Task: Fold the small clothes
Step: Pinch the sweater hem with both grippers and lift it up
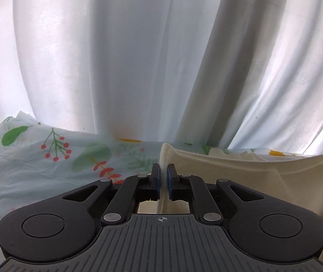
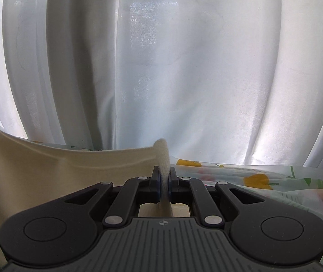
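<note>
A cream garment (image 1: 252, 176) hangs stretched between my two grippers above the table. My left gripper (image 1: 163, 176) is shut on its left corner, and the cloth spreads away to the right. In the right wrist view my right gripper (image 2: 164, 181) is shut on the garment's (image 2: 59, 170) right corner, and a fuzzy fold of cloth sticks up between the pads. The cloth sags a little between the two holds. The tip of the other gripper shows at the far edge of each view.
A floral tablecloth (image 1: 48, 158) with leaves and red berries covers the table, and it also shows in the right wrist view (image 2: 274, 185). A white curtain (image 1: 138, 56) hangs close behind the table's far edge.
</note>
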